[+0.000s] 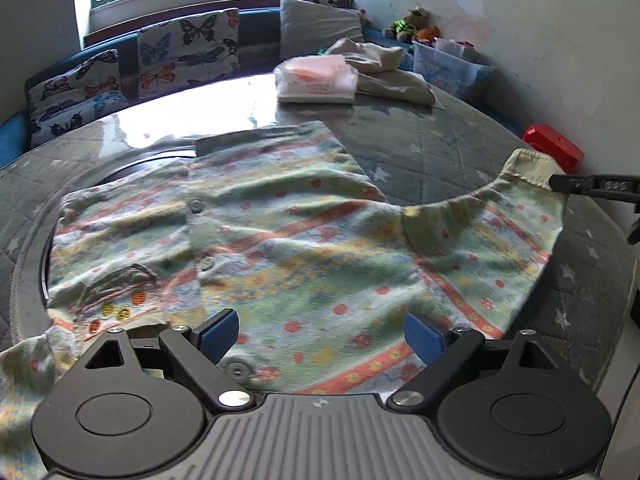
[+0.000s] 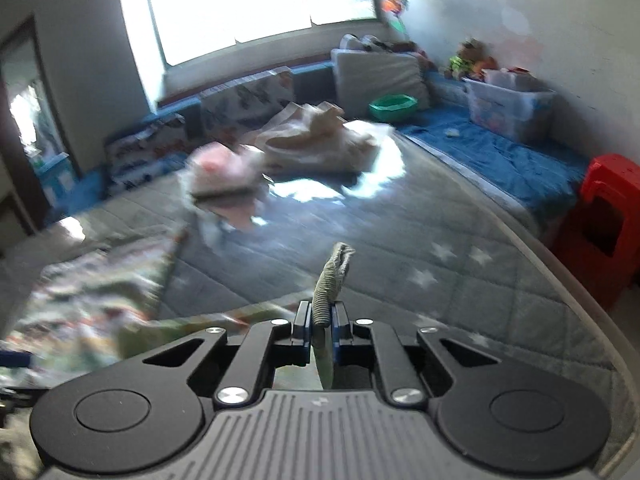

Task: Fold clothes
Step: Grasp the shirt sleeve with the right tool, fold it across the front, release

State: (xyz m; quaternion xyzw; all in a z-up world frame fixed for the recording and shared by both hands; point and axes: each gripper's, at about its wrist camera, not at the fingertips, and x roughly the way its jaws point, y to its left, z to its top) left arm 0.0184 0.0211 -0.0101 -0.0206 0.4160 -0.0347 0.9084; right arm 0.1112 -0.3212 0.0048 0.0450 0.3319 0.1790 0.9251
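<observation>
Your left gripper (image 1: pixel 320 330) sits at the bottom of its frame with the blue pads spread wide, nothing between them, just above the floral garment (image 1: pixel 256 248). Your right gripper (image 2: pixel 321 322) is clamped tight on the ribbed cuff (image 2: pixel 328 288), which sticks up between the pads. In the left view that sleeve is drawn out to the right edge. The garment fills the frame's centre, spread on the grey star-print table cover (image 1: pixel 432 148). Farther back, upper centre, a folded pink piece (image 1: pixel 316 80) touches a beige heap (image 1: pixel 396 74).
</observation>
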